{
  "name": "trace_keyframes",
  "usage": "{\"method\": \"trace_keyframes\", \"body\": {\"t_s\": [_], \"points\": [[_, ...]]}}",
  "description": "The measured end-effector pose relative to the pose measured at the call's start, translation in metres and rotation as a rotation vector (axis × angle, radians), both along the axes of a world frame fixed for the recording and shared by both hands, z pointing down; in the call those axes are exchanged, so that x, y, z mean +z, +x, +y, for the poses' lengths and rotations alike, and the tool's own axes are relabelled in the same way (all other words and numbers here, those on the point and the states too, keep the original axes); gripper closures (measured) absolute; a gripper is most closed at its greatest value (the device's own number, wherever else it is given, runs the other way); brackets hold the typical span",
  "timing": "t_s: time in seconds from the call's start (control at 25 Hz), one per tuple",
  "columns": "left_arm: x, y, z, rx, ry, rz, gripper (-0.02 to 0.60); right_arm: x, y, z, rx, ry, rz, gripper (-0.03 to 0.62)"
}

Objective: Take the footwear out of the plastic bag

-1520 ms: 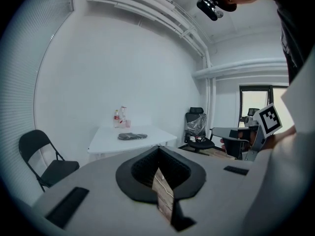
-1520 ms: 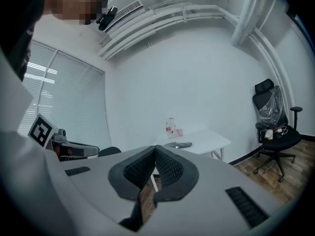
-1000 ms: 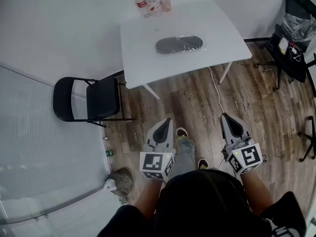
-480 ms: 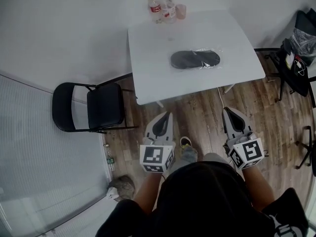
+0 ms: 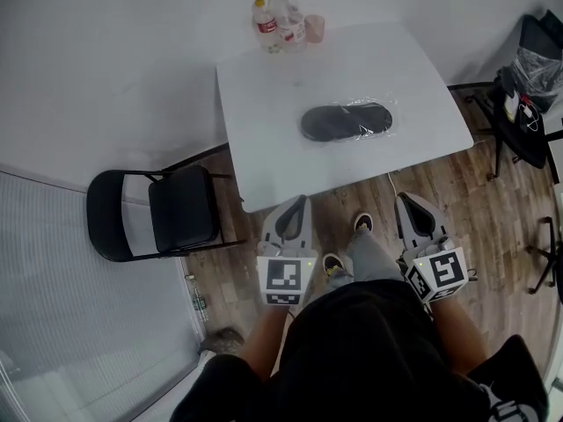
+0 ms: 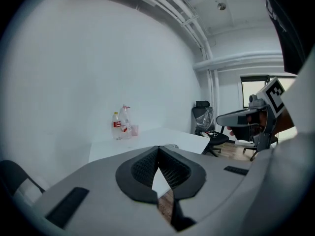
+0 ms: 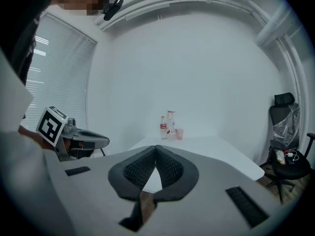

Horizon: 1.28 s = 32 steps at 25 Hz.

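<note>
A dark shoe in a clear plastic bag (image 5: 347, 120) lies in the middle of the white table (image 5: 264, 104). My left gripper (image 5: 303, 200) is held over the floor just short of the table's near edge, its jaws shut and empty. My right gripper (image 5: 401, 199) hangs level with it to the right, also shut with nothing in it. Both point toward the table, well short of the bag. In the left gripper view the left gripper (image 6: 158, 147) has its tips touching; the right gripper view shows the right gripper (image 7: 157, 147) the same way. The bag is hidden behind the jaws in both gripper views.
Bottles and a pink cup (image 5: 285, 26) stand at the table's far edge. A black folding chair (image 5: 158, 213) sits left of the table. An office chair with a bag (image 5: 526, 86) is at the right. A white cable (image 5: 388, 180) hangs from the table.
The person has stepped closer to the table, so it sits nearer in the head view. Both grippers have come up to the table's near edge, still shut.
</note>
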<state>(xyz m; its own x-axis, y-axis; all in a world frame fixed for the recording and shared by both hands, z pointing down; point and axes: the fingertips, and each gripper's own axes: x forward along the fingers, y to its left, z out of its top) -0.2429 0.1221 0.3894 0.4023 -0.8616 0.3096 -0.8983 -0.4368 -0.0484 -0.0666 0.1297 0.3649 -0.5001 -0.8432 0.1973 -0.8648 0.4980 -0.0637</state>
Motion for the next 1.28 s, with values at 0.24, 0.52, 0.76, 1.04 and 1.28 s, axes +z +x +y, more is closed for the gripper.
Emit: {"method": "trace_keyframes", "body": {"t_s": [0.24,0.52,0.76,1.04,1.28], "points": [[0.019,0.022,-0.058,0.087,-0.03,-0.125,0.561,0.005,0.009,-0.044,0.032,-0.011,-0.013,0.577],[0.063,0.053,-0.144,0.199,-0.141,-0.279,0.407,0.004,0.028,-0.134,0.04,0.01,-0.026,0.577],[0.116,0.073,-0.208,0.321,-0.239,-0.507,0.172,0.006,0.051,-0.203,0.039,-0.002,-0.026,0.577],[0.194,0.085,-0.24,0.462,-0.332,-0.856,0.023,0.014,0.067,-0.264,0.003,-0.007,-0.04,0.577],[0.221,0.079,-0.258,0.528,-0.465,-0.944,-0.002,0.022,0.075,-0.299,-0.014,-0.018,-0.075,0.577]]}}
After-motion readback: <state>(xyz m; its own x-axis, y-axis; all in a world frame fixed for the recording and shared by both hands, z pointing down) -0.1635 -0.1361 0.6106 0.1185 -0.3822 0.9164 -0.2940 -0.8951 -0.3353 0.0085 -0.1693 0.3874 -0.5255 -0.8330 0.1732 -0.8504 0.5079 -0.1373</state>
